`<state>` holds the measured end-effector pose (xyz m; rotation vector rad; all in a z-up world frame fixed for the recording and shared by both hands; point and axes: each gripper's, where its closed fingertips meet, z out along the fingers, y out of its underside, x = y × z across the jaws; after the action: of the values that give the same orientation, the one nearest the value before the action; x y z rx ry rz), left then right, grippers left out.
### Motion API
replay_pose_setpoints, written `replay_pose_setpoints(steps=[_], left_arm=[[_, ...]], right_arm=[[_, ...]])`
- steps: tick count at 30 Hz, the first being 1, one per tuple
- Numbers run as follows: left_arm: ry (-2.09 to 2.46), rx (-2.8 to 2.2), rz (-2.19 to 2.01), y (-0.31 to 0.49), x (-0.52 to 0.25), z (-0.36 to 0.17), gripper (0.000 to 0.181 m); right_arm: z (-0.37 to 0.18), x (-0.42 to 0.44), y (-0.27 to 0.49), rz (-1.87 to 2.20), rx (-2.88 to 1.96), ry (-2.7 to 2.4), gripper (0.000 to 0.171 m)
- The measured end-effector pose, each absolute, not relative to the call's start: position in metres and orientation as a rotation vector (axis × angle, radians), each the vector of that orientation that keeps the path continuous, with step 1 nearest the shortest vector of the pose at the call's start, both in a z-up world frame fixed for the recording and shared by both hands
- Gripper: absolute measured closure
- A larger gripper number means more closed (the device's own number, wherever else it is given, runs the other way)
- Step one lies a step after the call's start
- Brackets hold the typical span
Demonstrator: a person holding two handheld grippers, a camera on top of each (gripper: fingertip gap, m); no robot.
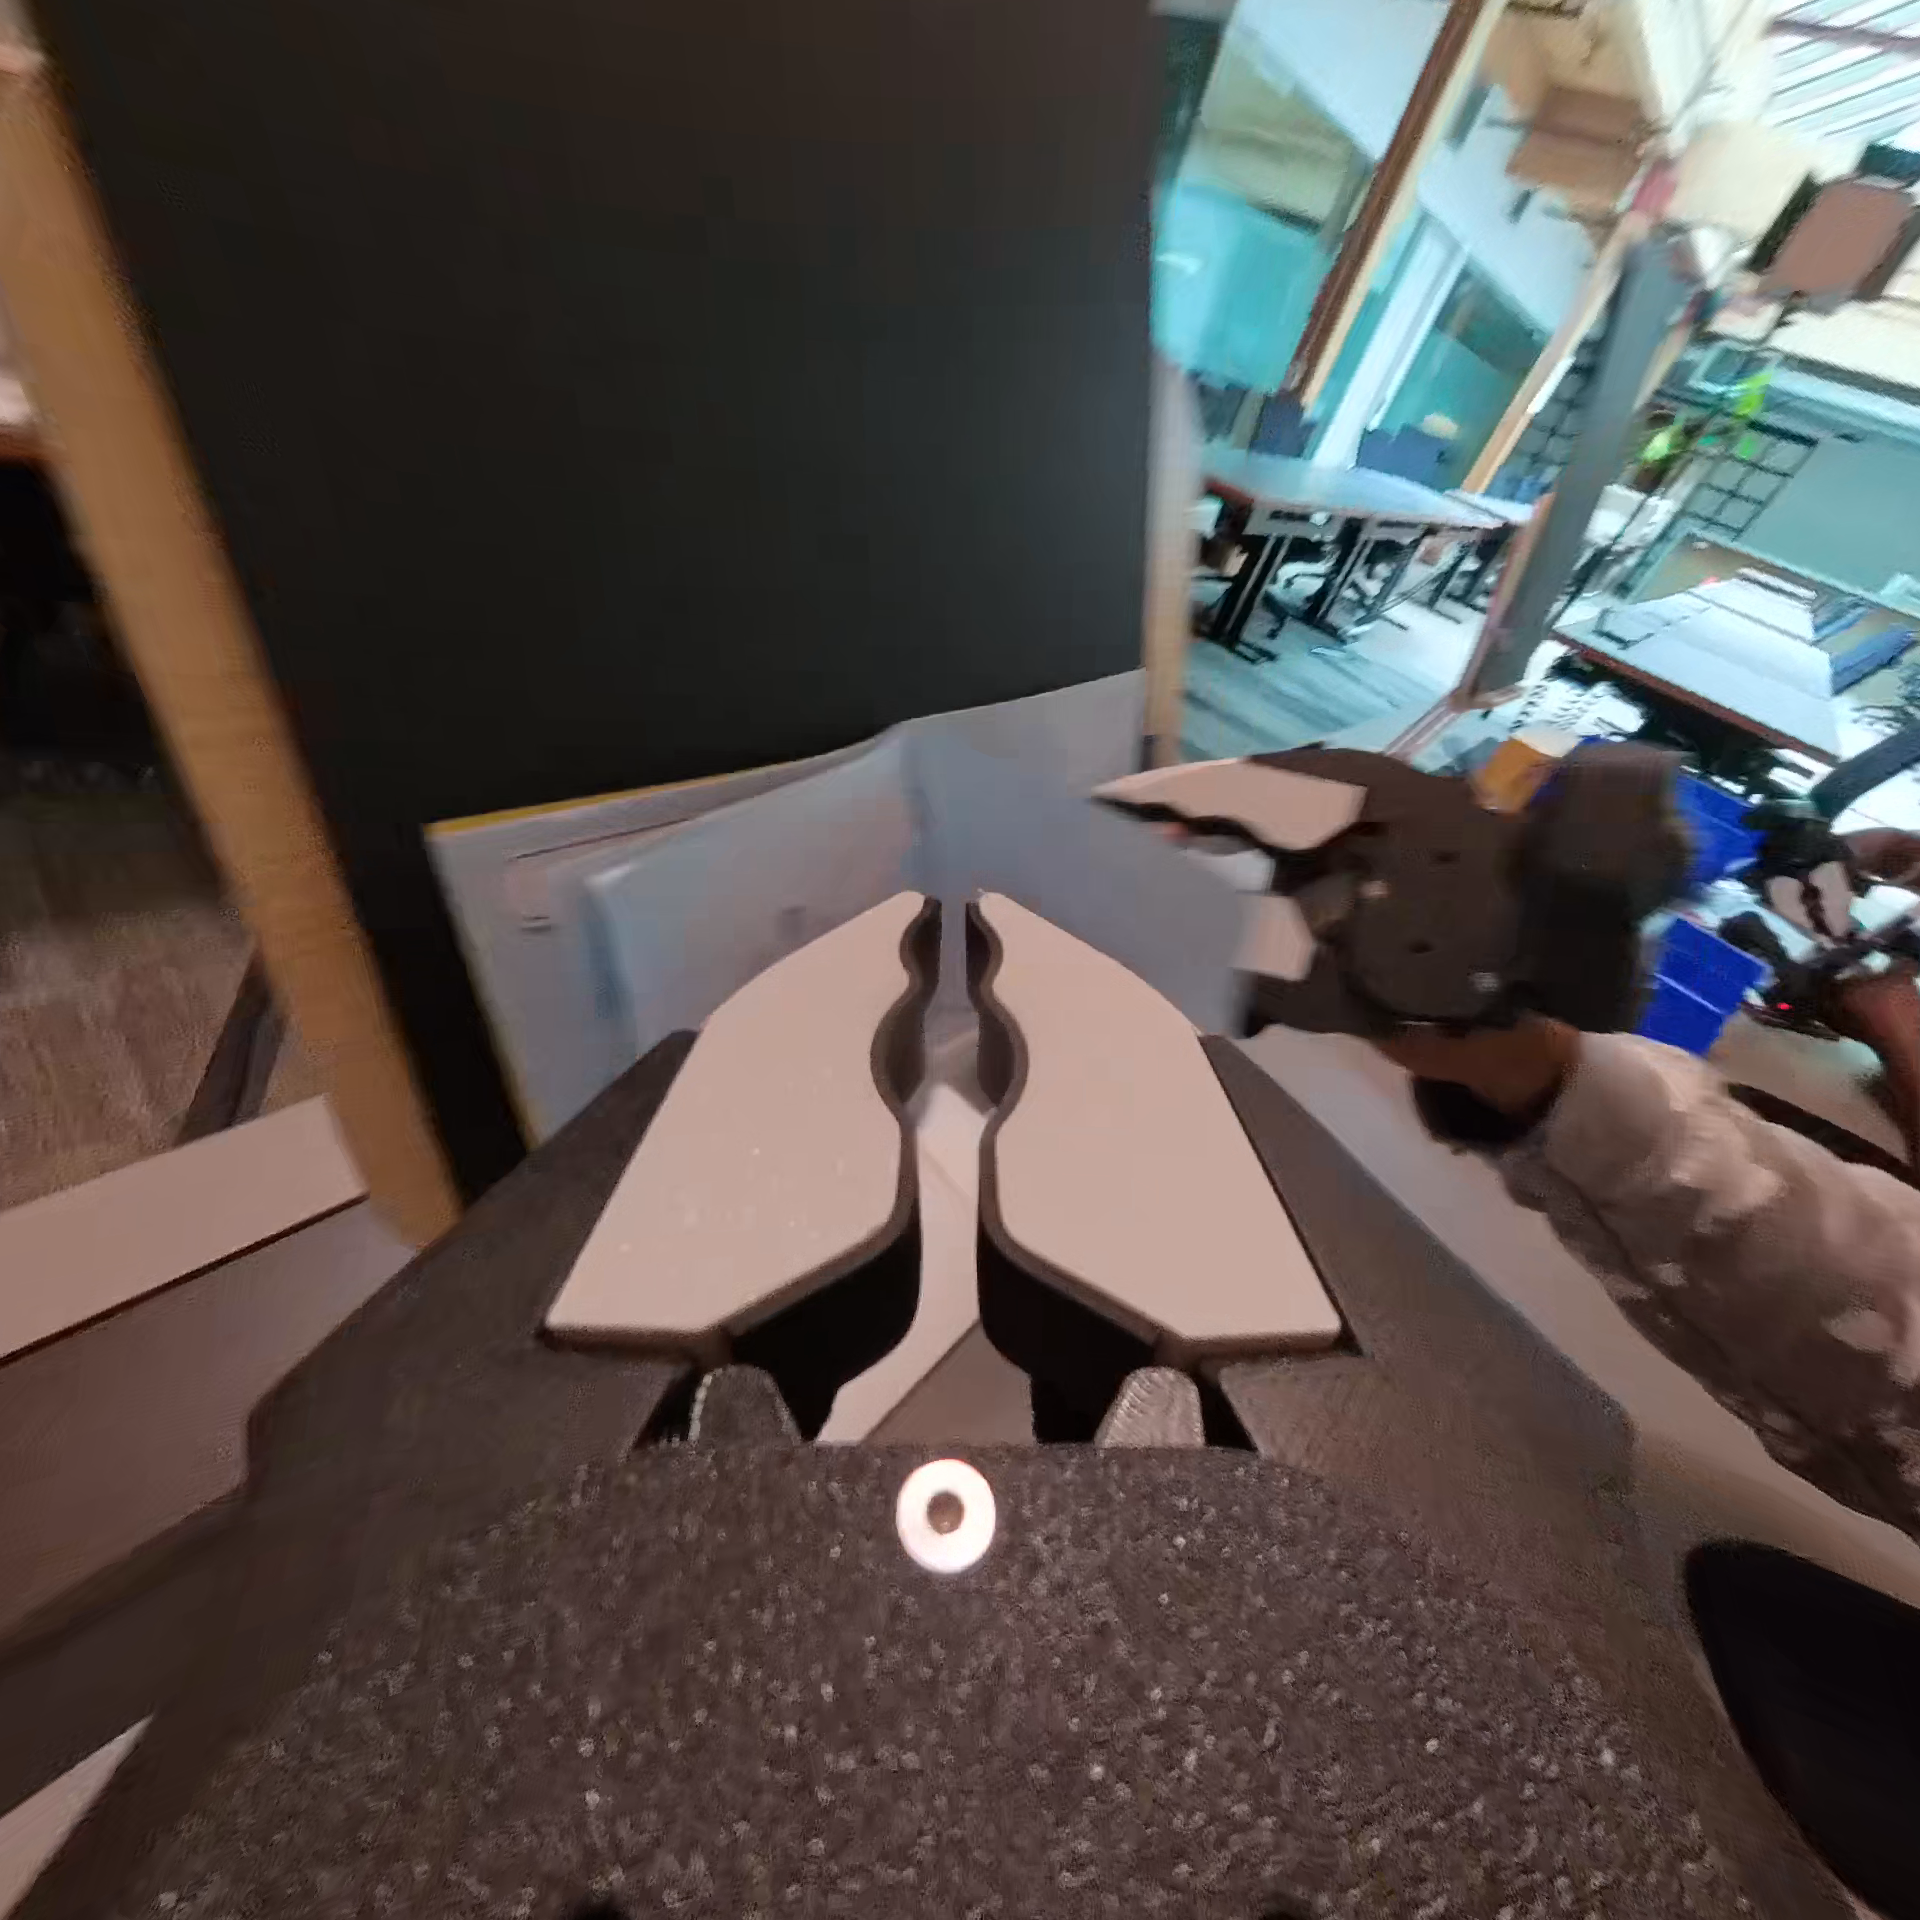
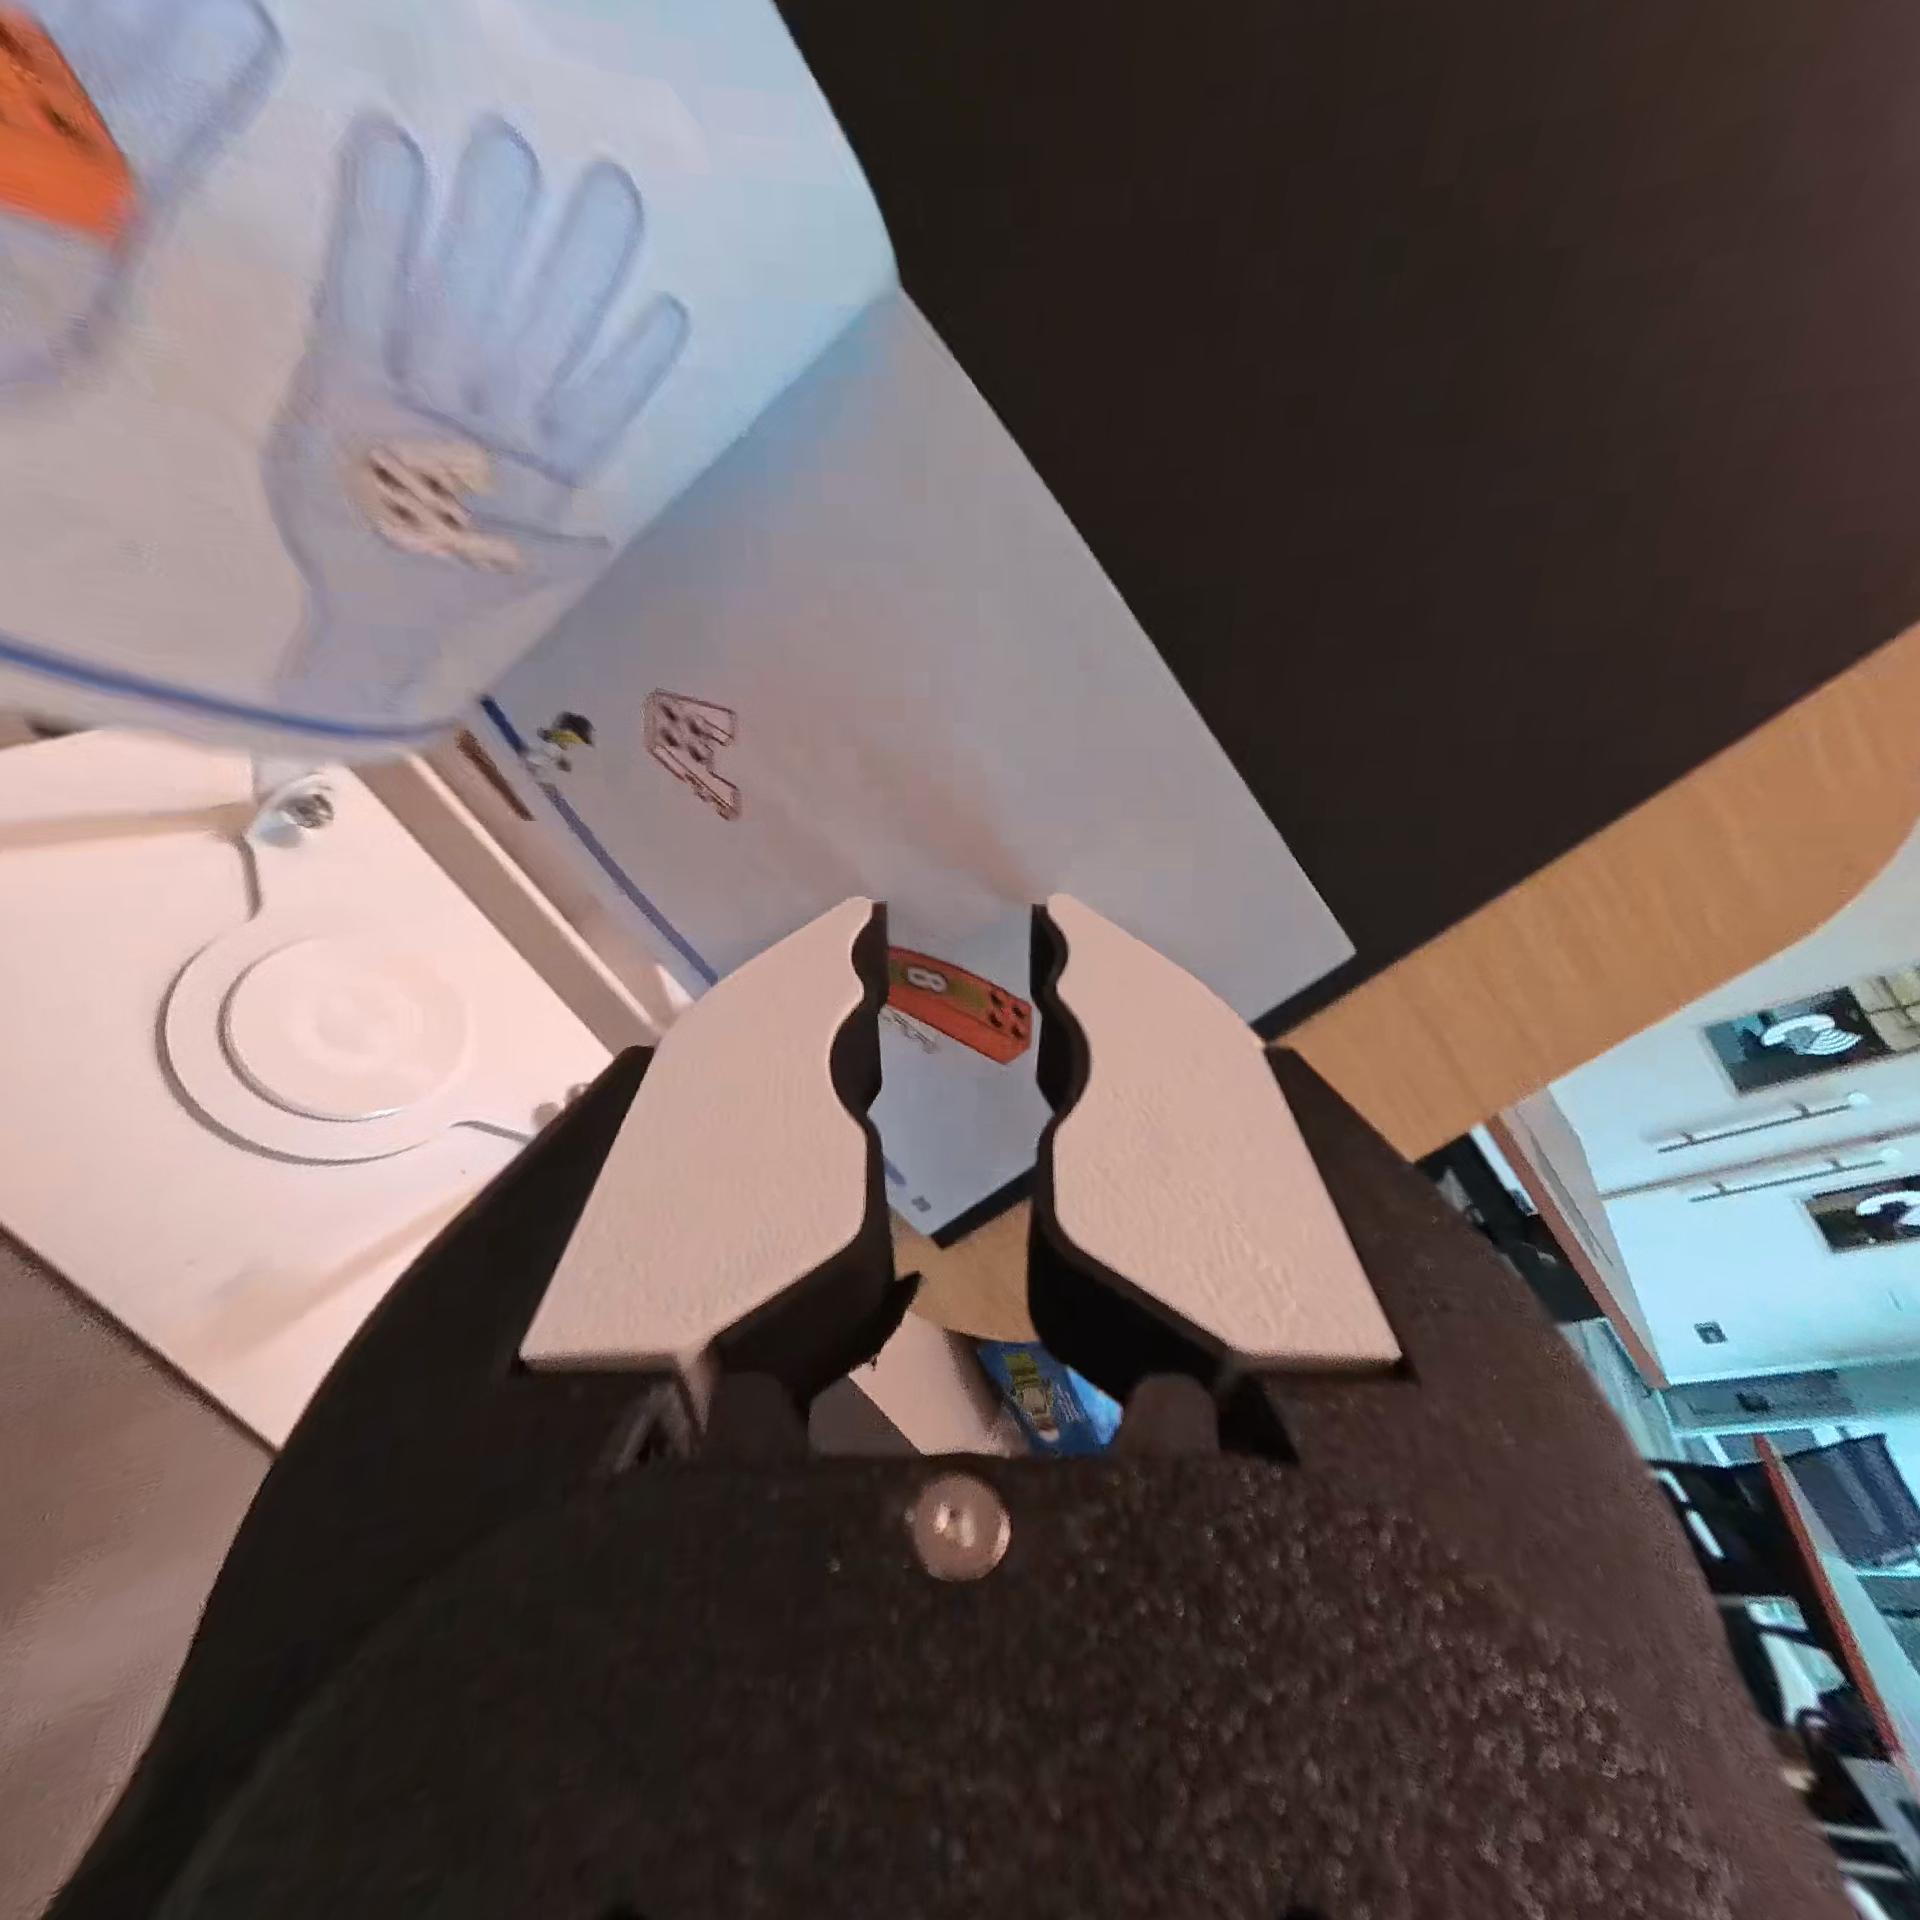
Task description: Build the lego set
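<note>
Pale blue paper fills the middle of both views: the instruction booklet [image 2: 831,644] of the lego set stands open and lifted off the white desk [image 2: 208,1143], its pages tilted against a black backdrop panel [image 1: 623,416].

In the left wrist view, the left gripper [image 1: 953,914] has its fingers almost together, only a thin slit between the tips. A page edge seems to run into that slit, but blur makes it impossible to tell whether the paper is really pinched.

The right gripper [image 2: 961,914] is parted, its fingers straddling the lower edge of a page without touching it. Probably it is placed there to take or turn the sheet while the other side is steadied.

No loose bricks show in either view, so the build itself looks barely begun. A wooden frame post [image 1: 156,675] stands just beside the backdrop.
</note>
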<state>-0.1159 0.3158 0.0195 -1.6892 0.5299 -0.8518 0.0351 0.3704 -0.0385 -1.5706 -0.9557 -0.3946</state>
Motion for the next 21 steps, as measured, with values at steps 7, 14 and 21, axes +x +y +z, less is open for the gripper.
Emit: replay_pose_setpoints(steps=[7,14,21], left_arm=[[0.796,-1.592,-0.576,0.243,-0.027,0.012,0.179],[0.805,-1.776,-0.105,0.311,-0.051,-0.047,0.177],[0.696,-1.81,0.091,0.341,-0.108,-0.054,0.181]], right_arm=[[-0.06,0.005,0.37,-0.335,-1.664,-0.973,0.144],[-0.059,0.004,0.371,-0.22,-1.719,-0.887,0.146],[-0.061,0.004,0.373,-0.235,-1.723,-0.9,0.145]])
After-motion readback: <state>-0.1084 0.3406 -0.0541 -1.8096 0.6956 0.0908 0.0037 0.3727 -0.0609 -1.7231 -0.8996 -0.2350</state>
